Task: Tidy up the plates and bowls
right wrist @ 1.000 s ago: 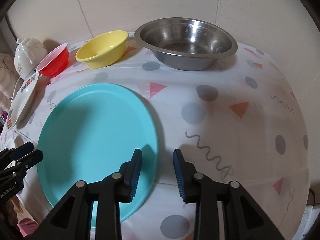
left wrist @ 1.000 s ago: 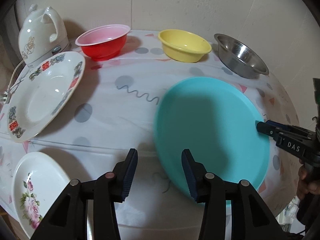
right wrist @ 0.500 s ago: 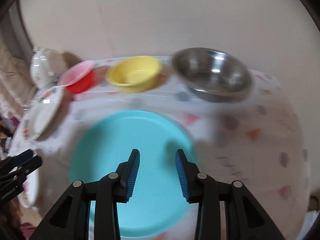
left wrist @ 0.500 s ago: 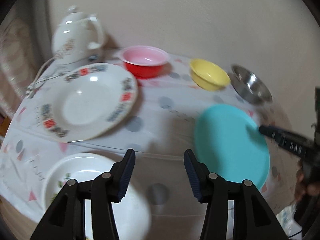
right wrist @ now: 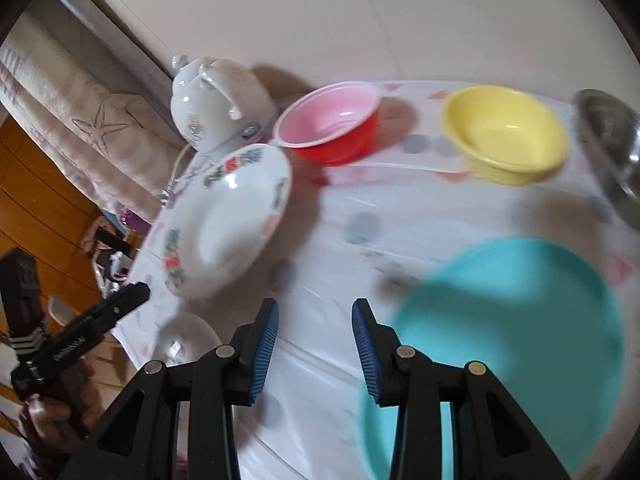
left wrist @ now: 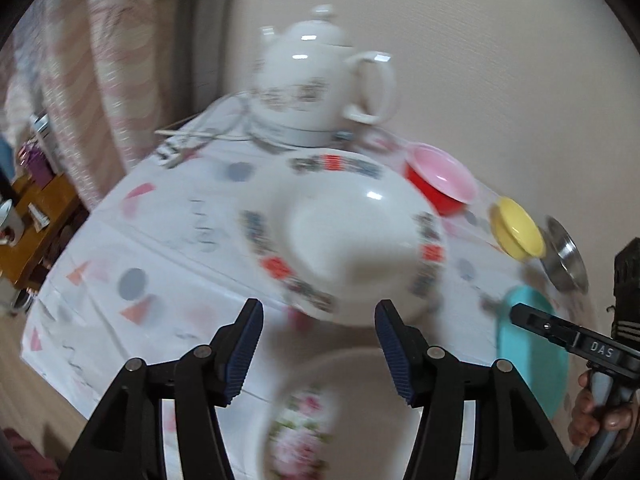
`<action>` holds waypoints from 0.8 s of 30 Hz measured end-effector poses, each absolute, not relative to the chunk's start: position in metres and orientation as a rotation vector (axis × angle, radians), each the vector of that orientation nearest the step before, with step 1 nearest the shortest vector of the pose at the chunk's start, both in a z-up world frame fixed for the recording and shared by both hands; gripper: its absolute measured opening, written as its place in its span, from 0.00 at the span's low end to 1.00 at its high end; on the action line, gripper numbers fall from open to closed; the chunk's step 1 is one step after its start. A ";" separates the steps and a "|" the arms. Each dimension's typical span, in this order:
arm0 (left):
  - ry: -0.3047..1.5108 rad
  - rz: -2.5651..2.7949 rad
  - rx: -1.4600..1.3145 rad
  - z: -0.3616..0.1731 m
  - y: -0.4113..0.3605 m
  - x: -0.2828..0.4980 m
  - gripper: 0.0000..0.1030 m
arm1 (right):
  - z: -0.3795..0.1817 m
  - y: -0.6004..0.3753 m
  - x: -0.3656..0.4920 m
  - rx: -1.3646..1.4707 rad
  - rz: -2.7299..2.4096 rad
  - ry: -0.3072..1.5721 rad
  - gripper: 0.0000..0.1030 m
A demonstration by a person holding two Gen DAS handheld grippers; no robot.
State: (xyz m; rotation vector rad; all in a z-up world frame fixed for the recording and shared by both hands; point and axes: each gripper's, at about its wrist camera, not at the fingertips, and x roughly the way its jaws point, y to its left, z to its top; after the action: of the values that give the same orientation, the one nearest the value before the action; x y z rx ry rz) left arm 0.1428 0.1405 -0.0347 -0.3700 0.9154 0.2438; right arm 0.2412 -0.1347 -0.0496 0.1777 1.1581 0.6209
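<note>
- The left gripper (left wrist: 319, 354) is nearest in its own view; its fingers (left wrist: 242, 350) have just been opening and stand well apart with nothing between them, hanging over the near edge of the worktop (left wrist: 132, 240).
- The right gripper (right wrist: 315, 350) has its fingers (right wrist: 264, 350) moderately apart, having just been opening, and they grip nothing; bare cloth lies below them.
- Three plates lie on the worktop. The rose-printed white plate (left wrist: 320, 420) is nearest, at the near left, right under the left gripper and badly blurred.
- The teal plate (right wrist: 516, 344) lies near right, just beside the right gripper's right finger.
- The large white plate with a red and dark patterned rim (left wrist: 352, 236) sits further back on the left, between the rose plate and the kettle.
- Three bowls stand in a row along the far edge: a red bowl with a pink inside (right wrist: 332, 120), then a yellow bowl (right wrist: 506, 132), then a steel bowl (right wrist: 612, 152) at the far right, cut off by the picture edge.
- One white kettle (left wrist: 316, 88) stands at the far left corner on its base, its cord (left wrist: 208, 132) trailing left; it is just behind the patterned plate.
- A curtain (left wrist: 100, 64) hangs beyond the worktop on the left, and a plain wall (right wrist: 400, 12) backs the bowls.
</note>
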 end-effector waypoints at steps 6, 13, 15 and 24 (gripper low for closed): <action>0.943 0.284 -0.428 -0.047 0.188 0.152 0.62 | -0.057 -0.098 0.262 0.190 0.634 1.178 0.37; 0.958 0.219 -0.469 -0.057 0.209 0.187 0.58 | -0.069 -0.072 0.291 0.221 0.596 1.200 0.36; 0.964 0.187 -0.479 -0.061 0.212 0.201 0.57 | -0.075 -0.068 0.297 0.226 0.569 1.209 0.32; 1.019 0.086 -0.481 -0.080 0.229 0.249 0.40 | -0.089 -0.056 0.309 0.251 0.573 1.227 0.20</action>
State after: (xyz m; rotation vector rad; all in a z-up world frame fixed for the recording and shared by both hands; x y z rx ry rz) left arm 0.2492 0.2289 -0.0797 -0.4810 1.0192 0.0860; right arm 0.3091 -0.0558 -0.0887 0.2513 1.2267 0.5733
